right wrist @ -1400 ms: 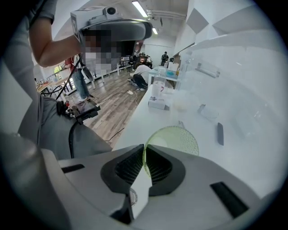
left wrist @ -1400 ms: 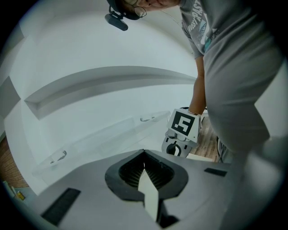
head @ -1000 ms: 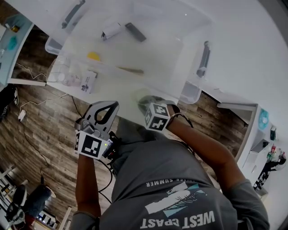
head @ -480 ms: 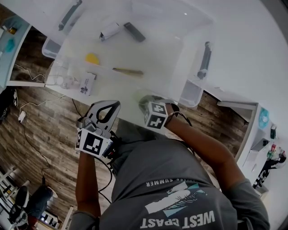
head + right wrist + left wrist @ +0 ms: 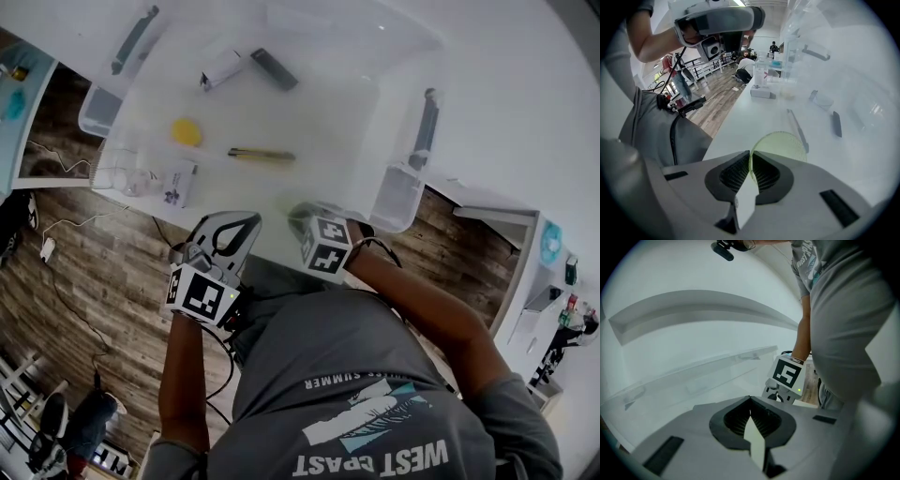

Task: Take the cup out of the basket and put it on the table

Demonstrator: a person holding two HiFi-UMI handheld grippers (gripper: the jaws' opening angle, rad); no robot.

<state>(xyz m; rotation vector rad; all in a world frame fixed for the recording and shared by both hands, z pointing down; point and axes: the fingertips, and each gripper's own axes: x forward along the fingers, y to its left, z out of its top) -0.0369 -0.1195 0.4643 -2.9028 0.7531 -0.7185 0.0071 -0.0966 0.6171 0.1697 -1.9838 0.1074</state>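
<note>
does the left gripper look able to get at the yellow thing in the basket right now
Probably not directly. The left gripper sits low outside the clear basket, jaws together, and the basket's near wall stands between it and the yellow thing. It would likely have to go over the rim.

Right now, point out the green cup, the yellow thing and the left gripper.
green cup [image 5: 785, 143]: right gripper view, side wall.
yellow thing [image 5: 186, 131]: head view, its middle.
left gripper [image 5: 750, 399]: left gripper view, closed tips.
</note>
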